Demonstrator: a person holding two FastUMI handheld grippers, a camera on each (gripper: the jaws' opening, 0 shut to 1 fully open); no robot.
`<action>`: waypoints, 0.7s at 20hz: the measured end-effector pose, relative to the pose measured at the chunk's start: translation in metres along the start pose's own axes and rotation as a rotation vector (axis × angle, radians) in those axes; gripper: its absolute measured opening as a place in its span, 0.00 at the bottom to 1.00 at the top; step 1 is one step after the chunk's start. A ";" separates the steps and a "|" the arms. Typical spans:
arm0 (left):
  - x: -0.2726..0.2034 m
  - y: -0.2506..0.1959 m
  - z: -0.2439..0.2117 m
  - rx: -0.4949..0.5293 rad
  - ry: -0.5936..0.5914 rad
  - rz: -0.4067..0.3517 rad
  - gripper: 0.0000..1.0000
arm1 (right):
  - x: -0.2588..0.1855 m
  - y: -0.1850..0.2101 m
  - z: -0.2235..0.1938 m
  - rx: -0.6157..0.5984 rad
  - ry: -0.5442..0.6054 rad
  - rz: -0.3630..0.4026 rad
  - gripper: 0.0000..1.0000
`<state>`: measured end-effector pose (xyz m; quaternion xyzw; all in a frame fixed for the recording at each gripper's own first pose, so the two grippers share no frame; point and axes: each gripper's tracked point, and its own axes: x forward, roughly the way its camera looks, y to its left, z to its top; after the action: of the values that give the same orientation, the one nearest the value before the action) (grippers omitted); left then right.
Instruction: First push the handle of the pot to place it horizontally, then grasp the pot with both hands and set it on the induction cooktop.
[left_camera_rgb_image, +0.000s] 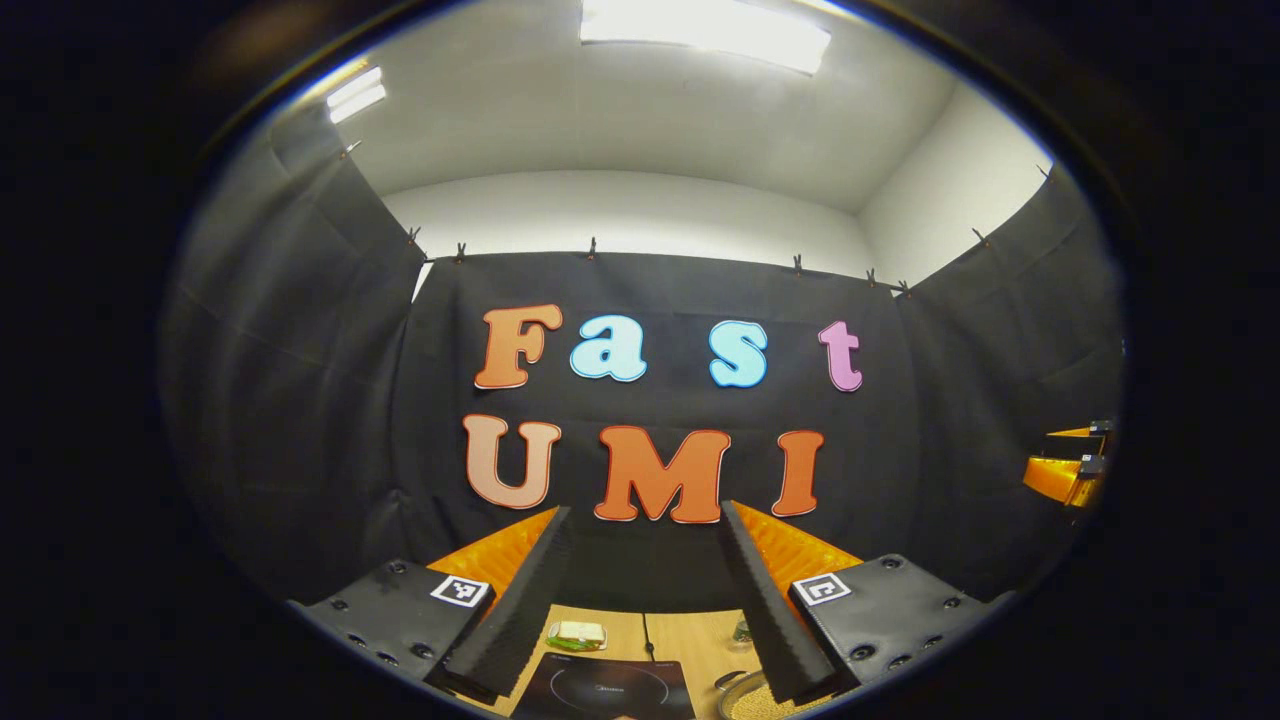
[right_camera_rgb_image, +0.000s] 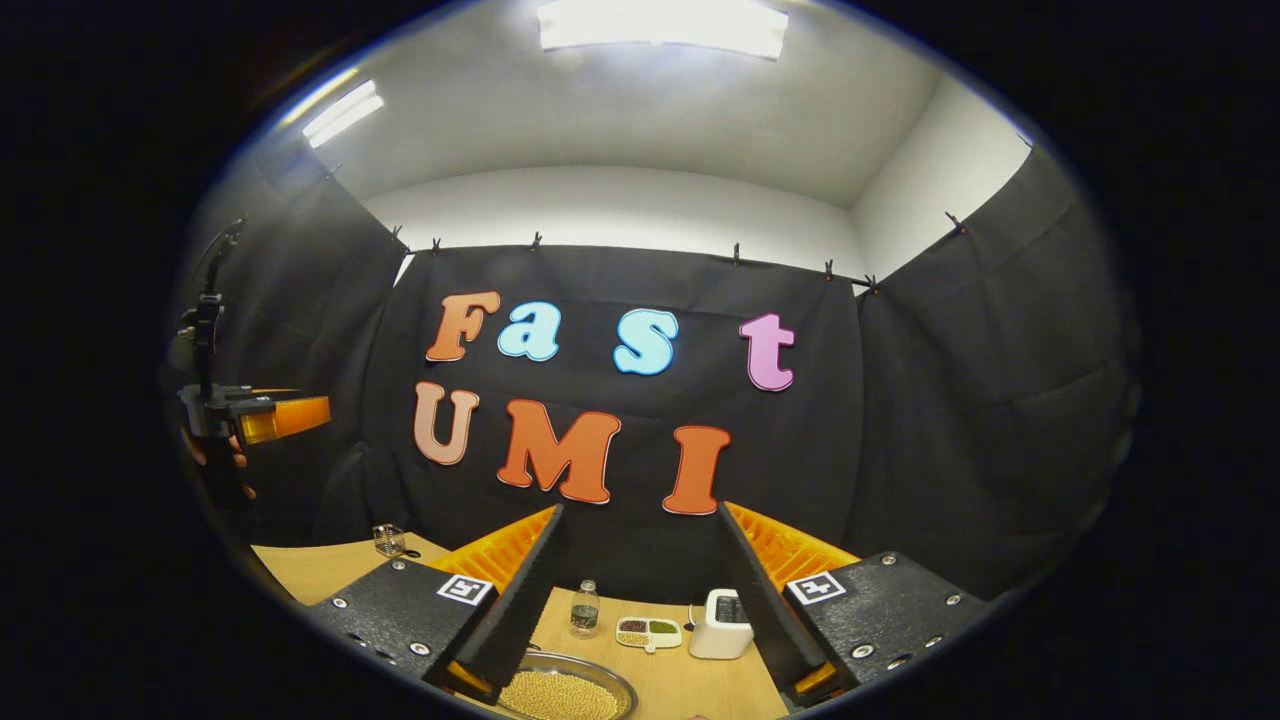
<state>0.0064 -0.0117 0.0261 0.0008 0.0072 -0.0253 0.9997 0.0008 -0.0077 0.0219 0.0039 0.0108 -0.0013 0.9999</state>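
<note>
Wooden table (right_camera_rgb_image: 690, 695) sat low in both views, black cloth walls all round. On it the pot (right_camera_rgb_image: 565, 692) showed in the right gripper view as a shiny round rim full of small yellowish grains, right at the bottom between that gripper's fingers. In the left gripper view a bit of its rim and a looped handle peeked out beside the cooktop (left_camera_rgb_image: 610, 688), the dark slab with a ring on it, so the pot looked to be next to it, not on it.

Left gripper (left_camera_rgb_image: 640, 610) was spread wide and held nothing, well above the table. Right gripper (right_camera_rgb_image: 635, 610) was also spread, empty and up high.

Judging from that, nothing was done yet: handle push, two-handed grasp and the lift were all left. Whether the handle already lay horizontal couldn't be told.

Farther out were a small bottle (right_camera_rgb_image: 584, 608), a little dish (right_camera_rgb_image: 649, 631) and a white box (right_camera_rgb_image: 722, 622).
</note>
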 end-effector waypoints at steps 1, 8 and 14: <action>-0.001 0.001 0.000 0.009 -0.008 0.004 0.95 | -0.001 0.001 -0.003 0.004 0.002 0.003 0.92; -0.008 0.004 -0.014 0.058 0.000 0.022 0.97 | 0.001 0.011 -0.050 0.045 0.081 0.025 0.92; 0.000 0.007 -0.036 0.061 0.031 0.025 0.97 | -0.001 0.011 -0.133 0.092 0.288 0.036 0.86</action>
<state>0.0063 -0.0045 -0.0101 0.0319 0.0219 -0.0129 0.9992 -0.0026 0.0046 -0.1105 0.0501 0.1538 0.0166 0.9867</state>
